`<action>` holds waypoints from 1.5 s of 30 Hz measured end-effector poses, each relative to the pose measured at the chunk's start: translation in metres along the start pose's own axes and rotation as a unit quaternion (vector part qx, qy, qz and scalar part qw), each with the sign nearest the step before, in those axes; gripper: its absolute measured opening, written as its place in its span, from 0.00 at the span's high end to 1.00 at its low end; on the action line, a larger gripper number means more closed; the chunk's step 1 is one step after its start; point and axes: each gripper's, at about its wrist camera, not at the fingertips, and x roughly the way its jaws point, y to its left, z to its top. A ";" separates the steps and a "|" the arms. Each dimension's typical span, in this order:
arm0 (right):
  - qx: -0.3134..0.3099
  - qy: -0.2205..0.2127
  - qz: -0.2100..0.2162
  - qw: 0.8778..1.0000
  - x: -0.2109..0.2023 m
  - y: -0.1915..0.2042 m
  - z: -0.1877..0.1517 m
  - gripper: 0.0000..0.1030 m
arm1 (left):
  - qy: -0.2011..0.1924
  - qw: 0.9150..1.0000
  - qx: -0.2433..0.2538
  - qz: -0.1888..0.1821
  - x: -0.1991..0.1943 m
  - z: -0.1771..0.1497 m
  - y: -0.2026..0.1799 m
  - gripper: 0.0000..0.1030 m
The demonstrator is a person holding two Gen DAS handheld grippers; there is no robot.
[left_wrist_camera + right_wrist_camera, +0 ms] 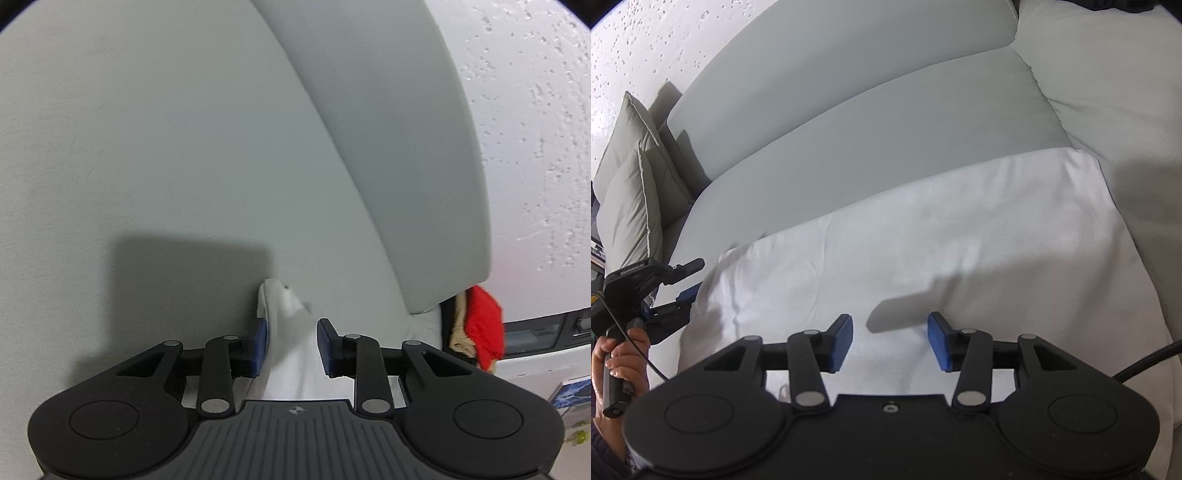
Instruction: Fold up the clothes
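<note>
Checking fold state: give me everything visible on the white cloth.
The white cloth is plain, soft-looking fabric, lying mostly flat in a rough rectangle on the pale grey sofa seat, with shallow creases and a gripper shadow across it. Its far edge is straight; its left corner is bunched and lifted between the pads of the left gripper, whether pinched is unclear. The right gripper hovers open over its near edge, nothing between its pads.

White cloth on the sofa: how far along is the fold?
Done: the white cloth lies flat as a smooth rectangle on the pale grey sofa seat, apparently folded at least once. In hand: the left gripper has a cloth corner between its jaws, grip unclear; the right gripper is open above it. Left: further folds; red garment waits.
</note>
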 end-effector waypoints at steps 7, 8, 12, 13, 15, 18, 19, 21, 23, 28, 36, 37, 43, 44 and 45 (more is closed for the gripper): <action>-0.005 0.001 0.001 1.000 0.008 0.014 0.001 0.55 | 0.023 1.000 -0.008 0.016 0.006 0.005 0.006 0.77; -0.004 0.001 0.002 1.000 0.009 0.014 0.001 0.55 | 0.027 1.000 -0.009 0.013 0.008 0.007 0.006 0.77; -0.002 0.002 0.007 1.000 0.010 0.013 0.001 0.52 | 0.042 0.999 -0.007 0.011 0.016 0.015 0.007 0.77; -0.002 0.002 0.007 1.000 0.010 0.014 0.000 0.52 | 0.043 0.999 -0.010 0.007 0.019 0.018 0.008 0.77; -0.005 0.003 0.007 1.000 0.010 0.014 0.001 0.52 | 0.049 0.999 -0.012 0.002 0.028 0.017 0.008 0.77; -0.006 0.003 0.008 1.000 0.011 0.015 0.001 0.51 | 0.056 0.998 -0.008 -0.002 0.041 0.013 0.007 0.77; -0.006 0.003 0.008 1.000 0.012 0.016 0.001 0.51 | 0.056 0.998 -0.008 -0.005 0.046 0.016 0.006 0.77; -0.007 0.002 0.007 1.000 0.013 0.017 0.002 0.50 | 0.057 0.998 -0.008 -0.008 0.054 0.021 0.004 0.77; -0.009 0.002 0.005 1.000 0.013 0.018 0.002 0.50 | 0.052 0.999 -0.008 -0.007 0.056 0.022 0.005 0.87; -0.016 0.003 0.000 1.000 0.014 0.022 0.001 0.50 | 0.022 1.000 -0.005 0.017 0.056 0.024 0.003 0.98; -0.025 0.002 -0.008 1.000 0.016 0.027 0.000 0.49 | -0.118 0.986 0.022 0.118 0.006 0.023 -0.004 1.00; -0.024 0.001 -0.008 1.000 0.016 0.027 0.000 0.49 | -0.133 0.982 0.026 0.133 -0.001 0.022 -0.005 1.00; -0.005 -0.009 -0.008 1.000 0.007 0.028 -0.002 0.47 | -0.120 0.981 0.091 0.119 -0.035 -0.015 -0.037 1.00; 0.001 -0.011 -0.009 1.000 0.001 0.028 -0.003 0.47 | -0.111 0.979 0.119 0.122 -0.041 -0.027 -0.047 1.00; 0.005 -0.016 -0.005 1.000 -0.009 0.028 -0.005 0.47 | -0.102 0.976 0.148 0.126 -0.048 -0.039 -0.057 0.97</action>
